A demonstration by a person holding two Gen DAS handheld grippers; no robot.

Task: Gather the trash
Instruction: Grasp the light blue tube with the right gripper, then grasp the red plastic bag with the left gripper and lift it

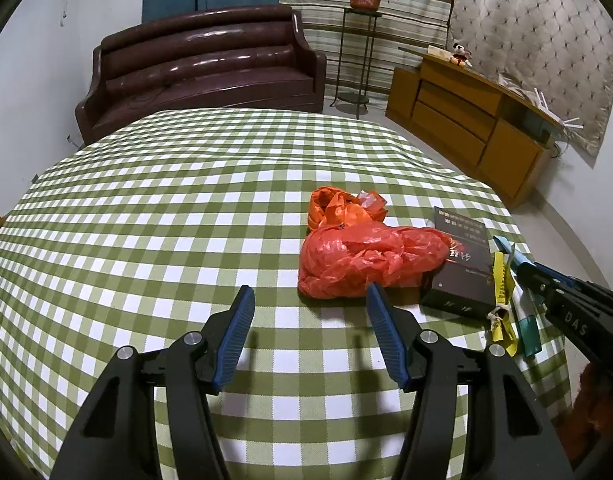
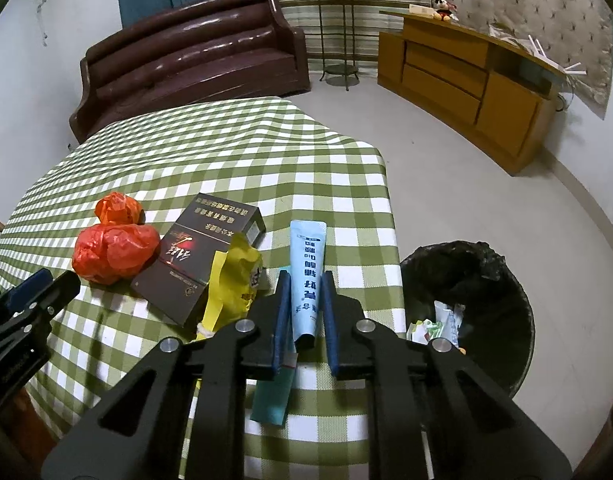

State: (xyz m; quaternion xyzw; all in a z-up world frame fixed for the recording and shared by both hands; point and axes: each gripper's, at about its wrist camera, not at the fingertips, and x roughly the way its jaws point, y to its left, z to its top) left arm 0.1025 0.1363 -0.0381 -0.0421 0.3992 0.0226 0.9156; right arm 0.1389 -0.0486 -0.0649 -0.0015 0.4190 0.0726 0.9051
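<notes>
Trash lies on the green checked tablecloth (image 1: 146, 200): a crumpled red plastic bag (image 1: 366, 260), an orange bag (image 1: 338, 208) behind it, a dark carton box (image 1: 462, 264), a yellow wrapper (image 2: 234, 284) and a light blue tube (image 2: 306, 276). My left gripper (image 1: 310, 300) is open and empty, just in front of the red bag. My right gripper (image 2: 304, 280) has its fingers on either side of the blue tube, close to it; contact is not clear. The red bag (image 2: 110, 252) and the box (image 2: 202, 256) also show in the right wrist view.
A bin with a black liner (image 2: 478, 280) holding some scraps stands on the floor at the table's right edge. A brown sofa (image 1: 202, 64), a plant stand (image 1: 358, 48) and a wooden cabinet (image 1: 466, 116) stand beyond the table.
</notes>
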